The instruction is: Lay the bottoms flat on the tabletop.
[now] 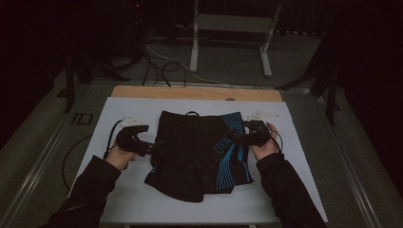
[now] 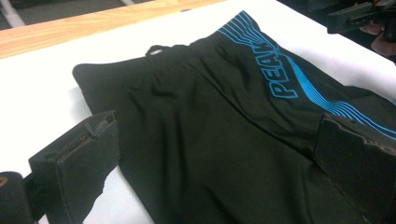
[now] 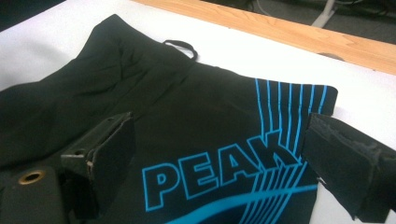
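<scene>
White table cover, wooden strip at far edge. Black fabric shorts with blue stripes lie flat mid-table, waistband far, legs near, long axis front-to-back. Left gripper at left hem, right gripper at right side; both jaws apart, palms inward.

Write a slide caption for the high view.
Two hand-held grippers, left and right, jaws open, at opposite edges of black shorts on a white table.

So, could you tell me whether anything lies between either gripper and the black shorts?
Nothing visible does. The black shorts lie flat on the white sheet. The left gripper is open at their left edge and the right gripper open over the blue-striped side, with bare fabric between each pair of jaws.
</scene>
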`<state>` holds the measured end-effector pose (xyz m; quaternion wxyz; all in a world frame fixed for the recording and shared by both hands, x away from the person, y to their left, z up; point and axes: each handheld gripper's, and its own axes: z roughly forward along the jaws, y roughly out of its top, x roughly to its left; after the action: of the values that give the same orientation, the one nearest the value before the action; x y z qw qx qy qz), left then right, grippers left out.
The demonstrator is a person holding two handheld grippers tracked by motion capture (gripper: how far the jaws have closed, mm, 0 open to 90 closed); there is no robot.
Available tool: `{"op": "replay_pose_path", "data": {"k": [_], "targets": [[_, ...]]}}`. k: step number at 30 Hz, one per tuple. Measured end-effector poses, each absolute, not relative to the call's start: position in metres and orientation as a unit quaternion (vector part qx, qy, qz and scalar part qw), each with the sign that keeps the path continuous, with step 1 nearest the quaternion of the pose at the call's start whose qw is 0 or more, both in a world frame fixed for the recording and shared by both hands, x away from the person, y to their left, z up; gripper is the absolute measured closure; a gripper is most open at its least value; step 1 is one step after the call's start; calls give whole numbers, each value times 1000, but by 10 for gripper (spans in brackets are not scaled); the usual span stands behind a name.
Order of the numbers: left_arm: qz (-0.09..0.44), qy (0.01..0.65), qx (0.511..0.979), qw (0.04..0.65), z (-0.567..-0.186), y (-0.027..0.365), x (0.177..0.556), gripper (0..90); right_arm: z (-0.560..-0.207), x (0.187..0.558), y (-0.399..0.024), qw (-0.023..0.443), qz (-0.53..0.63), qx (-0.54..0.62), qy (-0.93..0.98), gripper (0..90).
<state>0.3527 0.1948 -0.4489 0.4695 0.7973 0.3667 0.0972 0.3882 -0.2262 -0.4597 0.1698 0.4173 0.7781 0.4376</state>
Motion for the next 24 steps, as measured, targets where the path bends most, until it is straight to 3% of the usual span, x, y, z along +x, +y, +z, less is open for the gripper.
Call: {"op": "replay_pose_path", "data": {"k": [9,20,24], "targets": [[91,352,808,463,-457,201,334,24,-463,365,-232,174,451,404,777,101],[50,330,842,424,-485,215,294,218,-463,338,-236,187,443,389,785,101],[38,315,853,414,-492,222,282,353,-463,333,-237,188,443,385,788,101]]}}
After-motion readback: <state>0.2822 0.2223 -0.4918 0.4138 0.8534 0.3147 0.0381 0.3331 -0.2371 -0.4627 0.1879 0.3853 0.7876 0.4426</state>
